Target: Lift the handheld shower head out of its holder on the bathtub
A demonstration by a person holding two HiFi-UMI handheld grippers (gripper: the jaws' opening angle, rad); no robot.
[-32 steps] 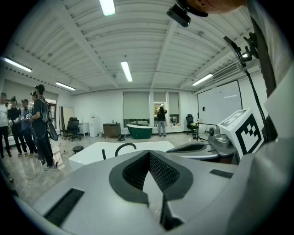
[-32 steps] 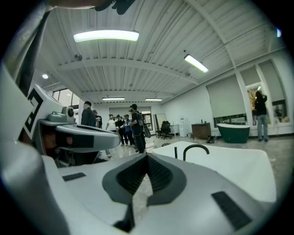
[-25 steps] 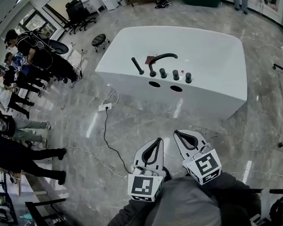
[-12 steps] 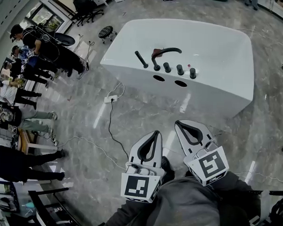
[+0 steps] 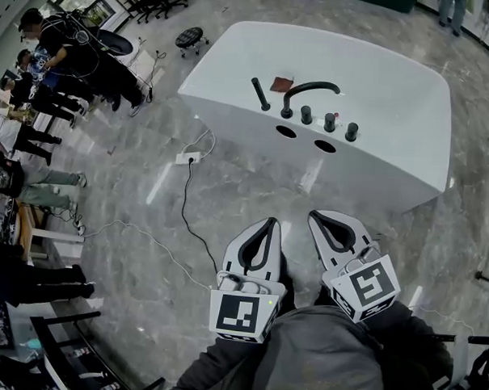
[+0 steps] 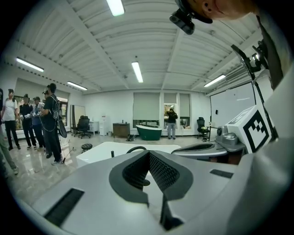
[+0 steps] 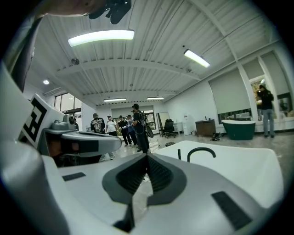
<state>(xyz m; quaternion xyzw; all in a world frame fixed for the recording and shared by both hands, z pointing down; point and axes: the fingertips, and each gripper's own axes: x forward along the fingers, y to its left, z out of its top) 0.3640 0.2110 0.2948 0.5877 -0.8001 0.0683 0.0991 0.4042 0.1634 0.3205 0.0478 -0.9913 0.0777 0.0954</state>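
Left gripper (image 5: 267, 225) and right gripper (image 5: 331, 220) both closed, empty, well apart from bathtub (image 5: 394, 100). Shower head (image 5: 259, 94) stands in holder on near rim, left of spout (image 5: 310, 91). Best, I judge: approach, open one gripper, clasp handle, lift straight.

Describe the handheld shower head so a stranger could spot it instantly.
Find the white bathtub on the grey marble floor; black fittings line its near rim. The handheld shower head is the slim, tilted rod at the row's left end, left of the arched spout, unlike the stubby knobs.
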